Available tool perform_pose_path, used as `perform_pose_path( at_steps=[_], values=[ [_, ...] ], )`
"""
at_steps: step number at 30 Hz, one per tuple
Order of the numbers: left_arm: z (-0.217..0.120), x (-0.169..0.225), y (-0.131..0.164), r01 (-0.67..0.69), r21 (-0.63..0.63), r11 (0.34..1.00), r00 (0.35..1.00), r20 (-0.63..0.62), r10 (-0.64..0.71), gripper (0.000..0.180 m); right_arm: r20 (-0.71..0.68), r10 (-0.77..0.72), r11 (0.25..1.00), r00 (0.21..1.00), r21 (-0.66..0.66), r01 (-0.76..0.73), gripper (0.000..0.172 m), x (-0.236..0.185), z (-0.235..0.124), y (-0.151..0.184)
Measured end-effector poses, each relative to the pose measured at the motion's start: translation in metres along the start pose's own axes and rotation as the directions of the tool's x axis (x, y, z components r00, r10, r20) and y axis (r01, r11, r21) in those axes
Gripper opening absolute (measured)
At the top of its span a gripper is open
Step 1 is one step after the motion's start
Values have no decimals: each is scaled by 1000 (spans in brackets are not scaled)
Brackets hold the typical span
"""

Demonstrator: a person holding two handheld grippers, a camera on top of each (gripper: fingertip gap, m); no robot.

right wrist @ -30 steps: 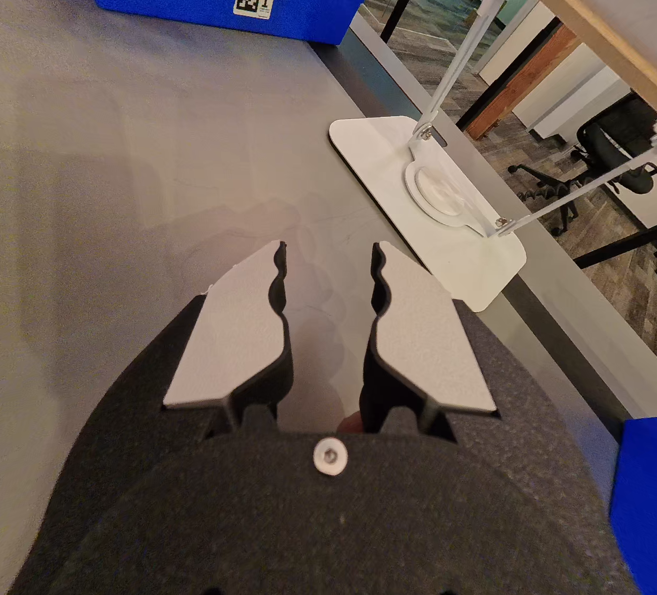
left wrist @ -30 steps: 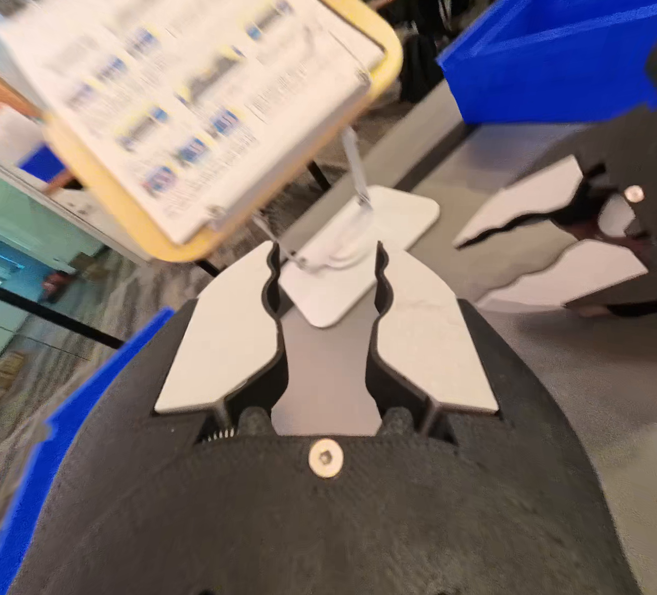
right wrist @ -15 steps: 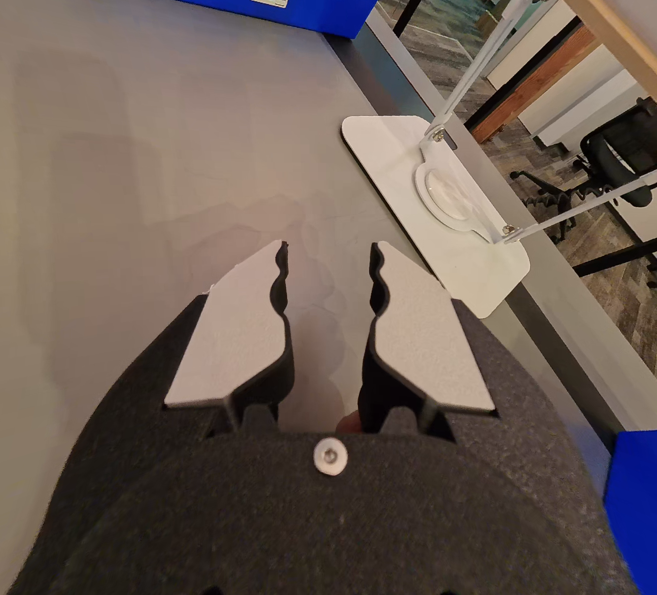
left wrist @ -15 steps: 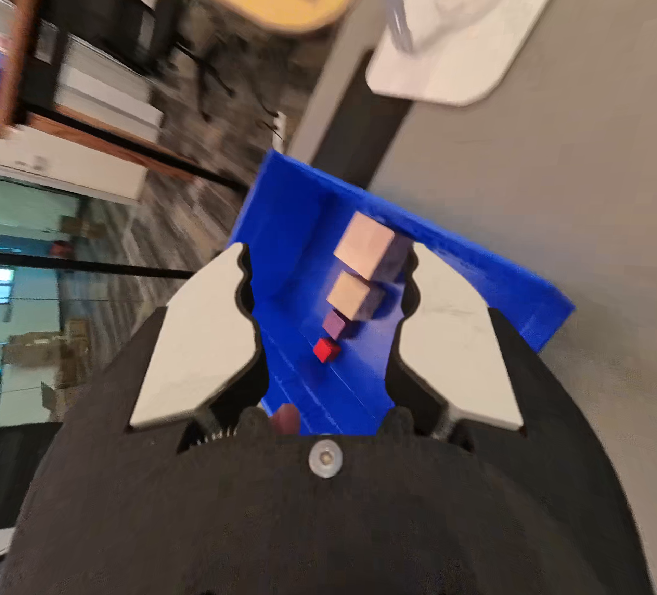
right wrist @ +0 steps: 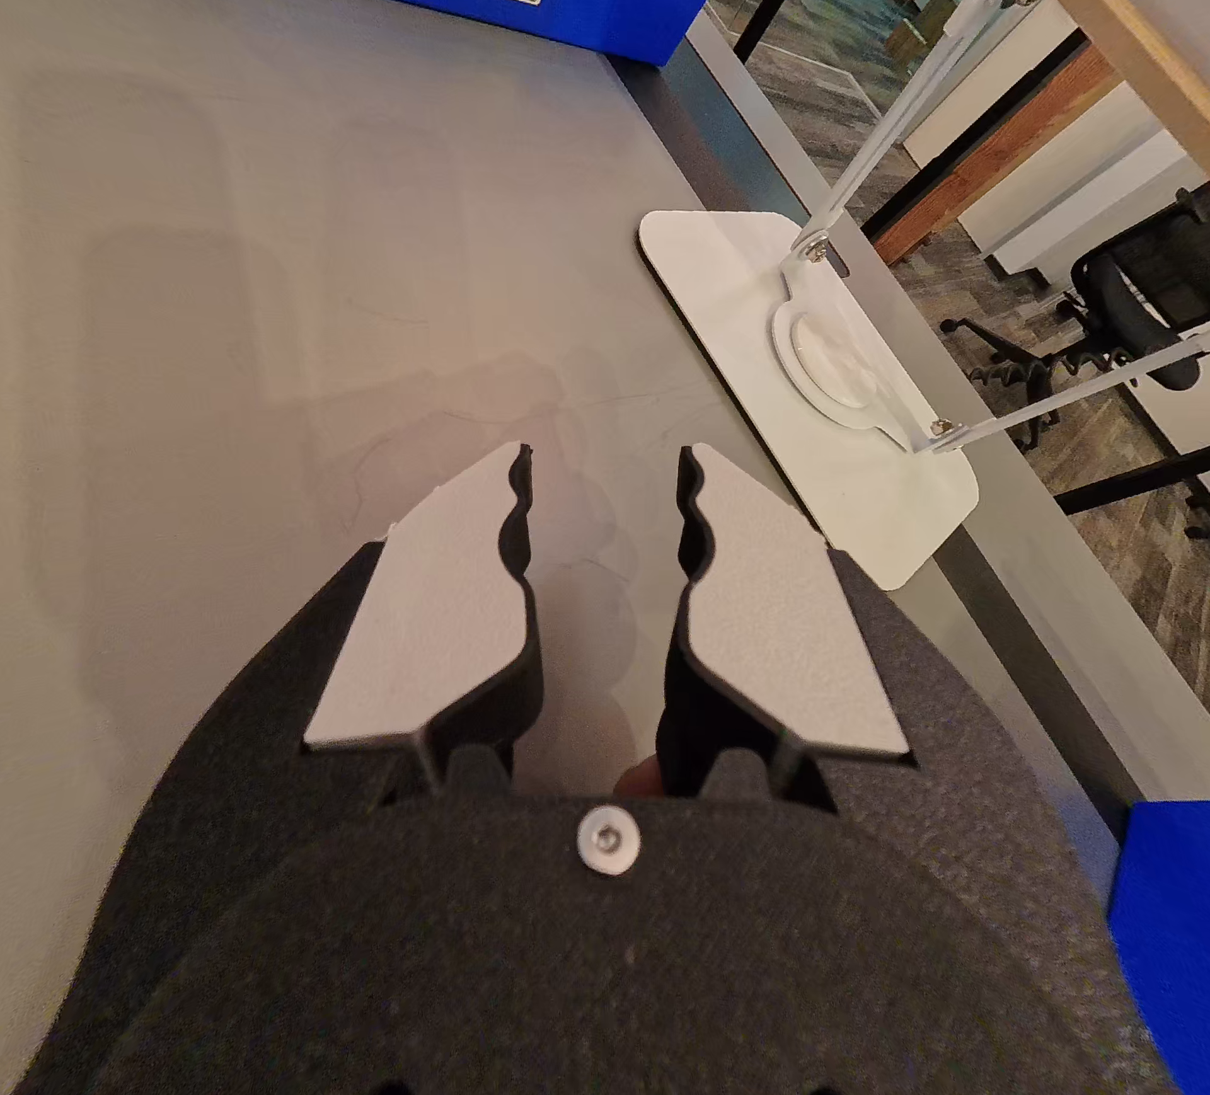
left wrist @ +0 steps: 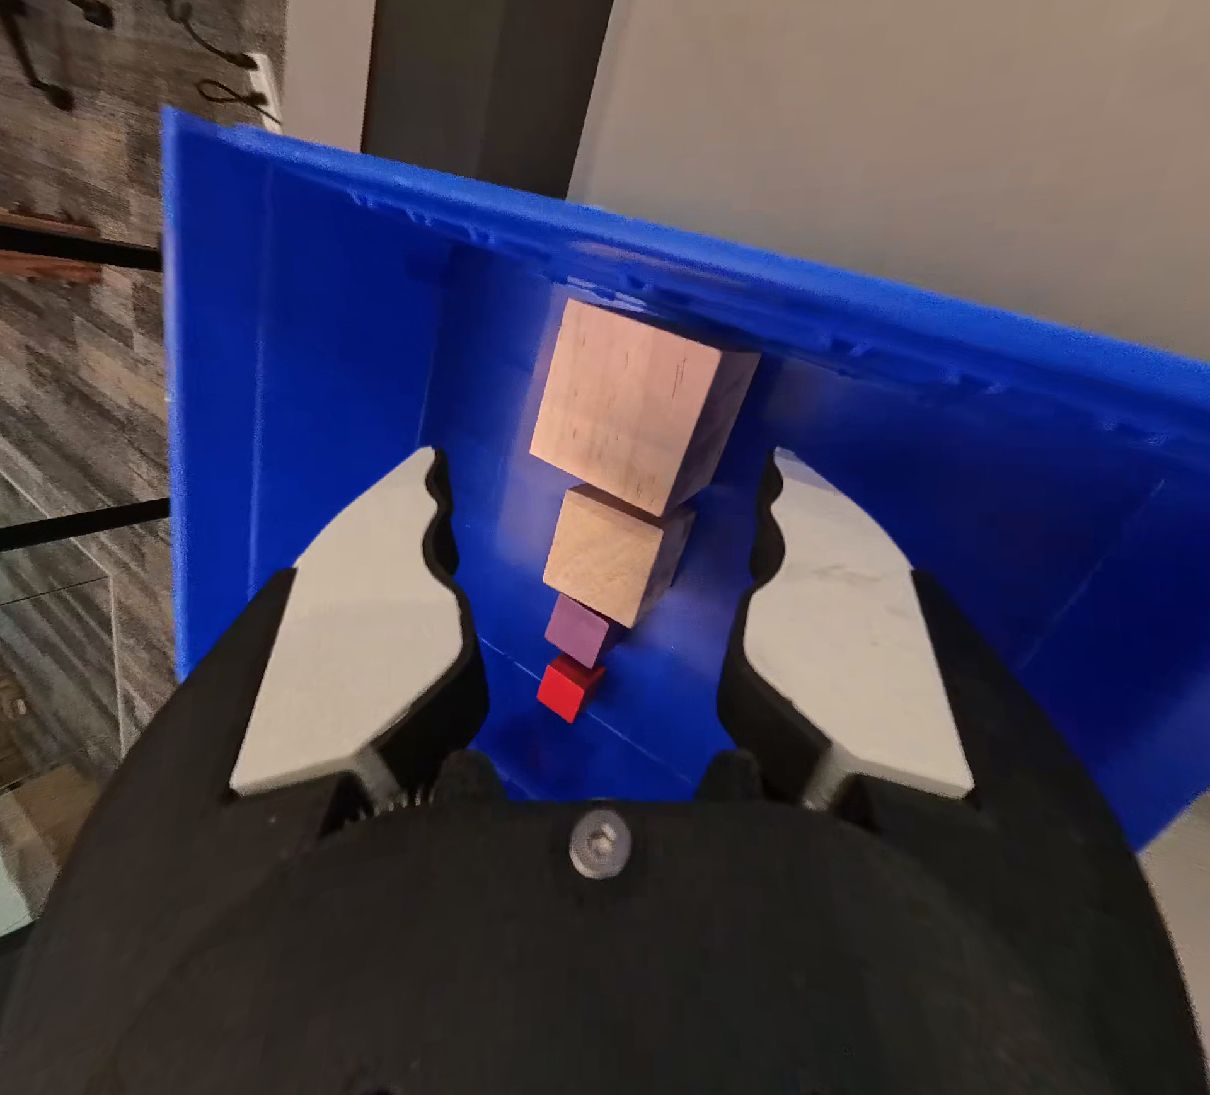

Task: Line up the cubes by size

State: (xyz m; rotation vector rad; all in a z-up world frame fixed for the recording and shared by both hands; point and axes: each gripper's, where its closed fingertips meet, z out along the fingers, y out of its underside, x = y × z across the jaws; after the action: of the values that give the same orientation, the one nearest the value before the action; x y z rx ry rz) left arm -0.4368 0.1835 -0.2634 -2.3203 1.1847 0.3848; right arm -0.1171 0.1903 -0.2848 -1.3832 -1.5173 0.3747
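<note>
- Since half a second earlier, our left gripper [left wrist: 602,461] had drawn closer over the blue bin [left wrist: 294,409], and the cubes filled more of its view; the right view had hardly changed.
- The four cubes lay in a row on the bin floor: large wooden cube [left wrist: 622,402], medium wooden cube [left wrist: 605,559], purple cube [left wrist: 579,631], red cube [left wrist: 563,687].
- Our left jaws stood wide apart, gripping nothing.
- We judged it best to take one cube squarely, clear of its touching neighbours.
- Our right gripper [right wrist: 602,461] hung over the bench [right wrist: 262,245], jaws apart and empty.
</note>
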Motion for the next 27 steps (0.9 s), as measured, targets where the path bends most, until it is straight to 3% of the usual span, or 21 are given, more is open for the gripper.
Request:
perform_pose_path(
  at_steps=[9, 13, 27],
  values=[
    [31, 16, 3, -16, -7, 1000, 994, -112, 15, 79, 4, -8, 1000, 1000, 4, 8, 42, -1, 0, 0],
    [32, 11, 3, -18, -7, 1000, 996, -87, 17, 64, 6, -18, 1000, 1000, 2, 18, 42, -2, 0, 0],
    [25, 4, -2, -41, 24, 999, 998, -50, 42, 61, 7, -20, 1000, 1000, 1, 20, 42, -3, 0, 0]
  ],
)
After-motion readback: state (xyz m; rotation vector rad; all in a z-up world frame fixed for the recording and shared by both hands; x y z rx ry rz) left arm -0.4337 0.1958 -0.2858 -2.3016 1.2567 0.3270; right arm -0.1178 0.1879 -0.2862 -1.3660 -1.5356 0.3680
